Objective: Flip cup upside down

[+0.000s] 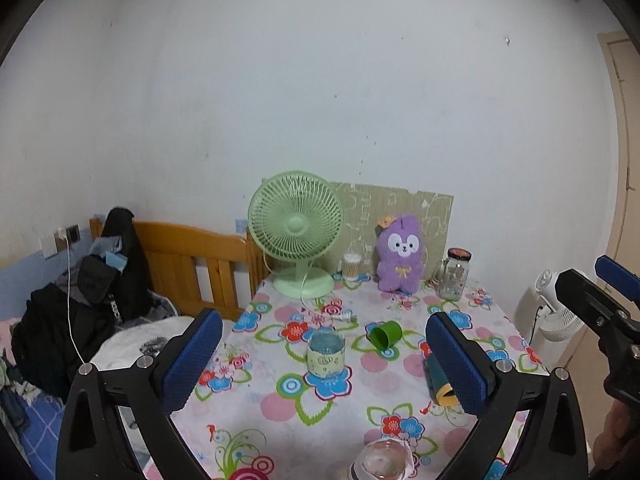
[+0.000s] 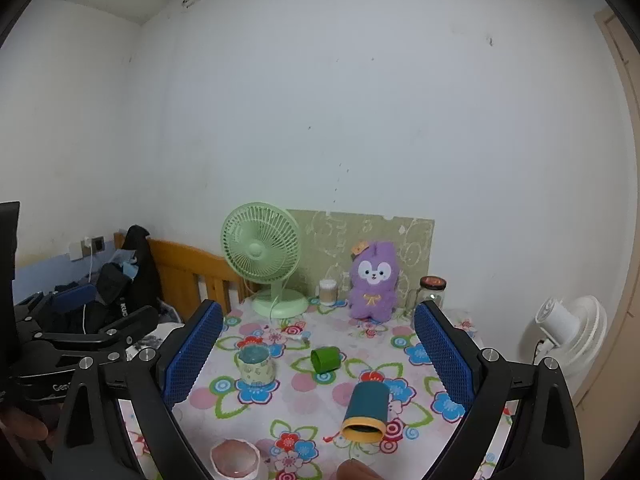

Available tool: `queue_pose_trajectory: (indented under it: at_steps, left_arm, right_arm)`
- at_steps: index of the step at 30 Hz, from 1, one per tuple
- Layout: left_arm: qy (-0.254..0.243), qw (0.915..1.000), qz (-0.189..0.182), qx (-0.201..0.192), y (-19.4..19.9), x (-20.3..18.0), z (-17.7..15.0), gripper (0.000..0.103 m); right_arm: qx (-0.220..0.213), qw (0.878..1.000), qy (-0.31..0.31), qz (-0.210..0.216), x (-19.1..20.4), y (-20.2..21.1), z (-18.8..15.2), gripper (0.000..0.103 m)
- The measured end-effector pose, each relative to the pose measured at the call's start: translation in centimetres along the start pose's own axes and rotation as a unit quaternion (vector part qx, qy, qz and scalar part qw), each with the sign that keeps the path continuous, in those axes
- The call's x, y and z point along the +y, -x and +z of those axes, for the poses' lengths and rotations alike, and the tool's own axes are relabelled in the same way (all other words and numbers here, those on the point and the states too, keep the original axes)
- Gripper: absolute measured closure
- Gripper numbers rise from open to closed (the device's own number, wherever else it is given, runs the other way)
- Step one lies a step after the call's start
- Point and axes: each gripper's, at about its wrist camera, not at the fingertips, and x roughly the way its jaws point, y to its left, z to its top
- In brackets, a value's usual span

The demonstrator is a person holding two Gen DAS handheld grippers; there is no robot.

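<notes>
left gripper (image 1: 324,360): jaws wide, empty, above the worktop's near edge | right gripper (image 2: 318,356): jaws wide, empty | small green plastic cup (image 2: 325,359): on its side, centre frame, floral-clothed worktop (image 2: 416,350) | judgement: both framing cups before grasp

Green cup (image 2: 325,359): small, plain plastic, lying on its side on the floral surface (image 2: 304,408), mouth turned toward the camera and slightly left. Teal cup with yellow rim (image 2: 366,410): taller, also on its side, open mouth facing the camera, nearer than the green one.
</notes>
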Motion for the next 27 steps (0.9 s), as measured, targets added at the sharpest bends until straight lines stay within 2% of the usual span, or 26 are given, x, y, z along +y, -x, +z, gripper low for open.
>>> queue_pose_trajectory:
  at_steps: [7, 14, 18, 22, 27]
  left_arm:
    - [0.002, 0.9996, 0.001, -0.028, 0.8, -0.1, 0.8, 0.000]
    - [0.006, 0.9996, -0.005, -0.026, 0.8, -0.1, 0.7, 0.000]
    - [0.007, 0.9999, -0.011, 0.002, 0.1, -0.3, 0.1, 0.000]
    - [0.003, 0.9996, -0.010, 0.026, -0.6, -0.6, -0.9, 0.000]
    - [0.003, 0.9974, -0.009, 0.071, -2.0, -0.7, -2.7, 0.000]
  right_arm:
    - [-0.032, 0.999, -0.001, -0.008, -0.3, 1.1, 0.6, 0.005]
    - [-0.031, 0.999, 0.003, -0.012, -0.4, 1.2, 0.3, 0.003]
    - [0.001, 1.000, 0.005, -0.012, -0.1, 0.0, -0.4, 0.002]
    - [0.055, 0.998, 0.005, -0.007, 0.2, -1.6, -1.9, 0.002]
    - [0.093, 0.996, -0.003, -0.002, 0.3, -2.8, -3.6, 0.002]
